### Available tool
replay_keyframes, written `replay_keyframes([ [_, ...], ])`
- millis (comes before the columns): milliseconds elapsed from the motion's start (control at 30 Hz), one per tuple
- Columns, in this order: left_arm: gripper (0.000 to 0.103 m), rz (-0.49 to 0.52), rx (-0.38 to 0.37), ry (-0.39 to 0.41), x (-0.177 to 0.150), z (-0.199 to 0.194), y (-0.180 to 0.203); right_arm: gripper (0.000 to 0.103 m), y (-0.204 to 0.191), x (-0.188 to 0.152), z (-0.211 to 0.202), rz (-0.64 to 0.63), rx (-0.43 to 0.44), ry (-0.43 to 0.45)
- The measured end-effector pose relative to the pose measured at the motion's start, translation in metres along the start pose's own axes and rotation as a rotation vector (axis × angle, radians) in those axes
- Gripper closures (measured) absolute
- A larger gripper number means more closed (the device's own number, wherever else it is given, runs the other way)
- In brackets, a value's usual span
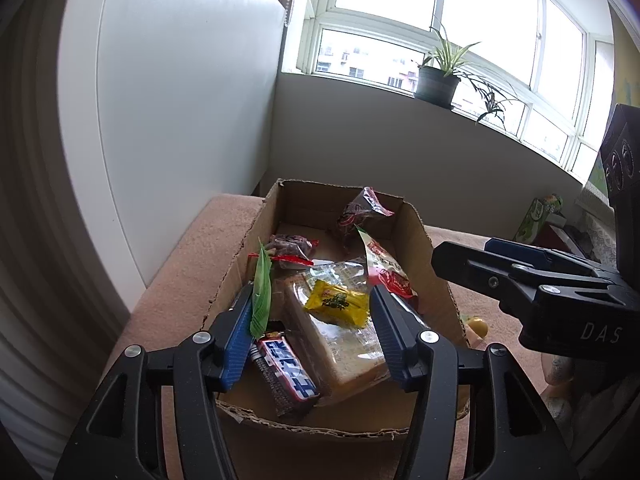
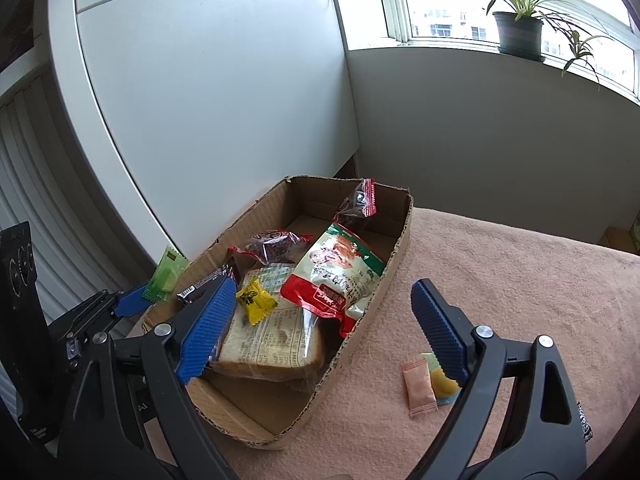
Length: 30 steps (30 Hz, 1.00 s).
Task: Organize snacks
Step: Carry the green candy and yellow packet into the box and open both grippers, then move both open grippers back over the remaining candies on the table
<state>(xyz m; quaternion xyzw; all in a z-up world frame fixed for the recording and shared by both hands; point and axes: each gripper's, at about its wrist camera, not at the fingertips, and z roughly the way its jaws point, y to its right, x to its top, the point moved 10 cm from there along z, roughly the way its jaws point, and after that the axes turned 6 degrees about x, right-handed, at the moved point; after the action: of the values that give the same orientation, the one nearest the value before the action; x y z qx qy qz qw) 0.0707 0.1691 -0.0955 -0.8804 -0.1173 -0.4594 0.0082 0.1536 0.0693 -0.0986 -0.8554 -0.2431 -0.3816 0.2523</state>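
hovering over the cardboard box point(image 1: 236, 280), the left gripper point(image 1: 312, 320) looks spread, green candy point(image 2: 165, 274) clinging to one finger. the right gripper point(image 2: 324, 328) gapes; right of the box lie loose sweets point(image 2: 424, 386). risk: the candy dropping outside.

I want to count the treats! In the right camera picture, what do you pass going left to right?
Green candy → yellow candy → red-and-white bag → pink packet
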Motion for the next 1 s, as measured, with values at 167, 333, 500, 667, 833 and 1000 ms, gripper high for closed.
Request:
replay_keyframes([
  [167,0.035,0.019,0.014,0.007,0.0,0.0,0.006,0.003,0.009,0.001,-0.006,0.015,-0.008,0.013],
  [333,0.031,0.026,0.01,0.005,0.0,0.0,0.011,0.003,0.016,0.002,-0.011,0.029,-0.01,0.023],
  [500,0.031,0.01,-0.007,-0.003,0.0,0.001,0.012,0.003,0.024,0.004,-0.019,0.034,-0.031,0.033],
  [667,0.031,0.022,-0.013,-0.002,0.002,-0.002,0.02,0.003,0.037,0.003,-0.032,0.04,-0.056,0.046],
  [833,0.03,0.037,-0.025,0.006,0.003,-0.007,0.031,0.003,0.053,0.0,-0.05,0.039,-0.1,0.063],
  [1000,0.031,0.037,-0.043,0.01,0.006,-0.01,0.042,0.003,0.077,-0.005,-0.07,0.069,-0.115,0.101],
])
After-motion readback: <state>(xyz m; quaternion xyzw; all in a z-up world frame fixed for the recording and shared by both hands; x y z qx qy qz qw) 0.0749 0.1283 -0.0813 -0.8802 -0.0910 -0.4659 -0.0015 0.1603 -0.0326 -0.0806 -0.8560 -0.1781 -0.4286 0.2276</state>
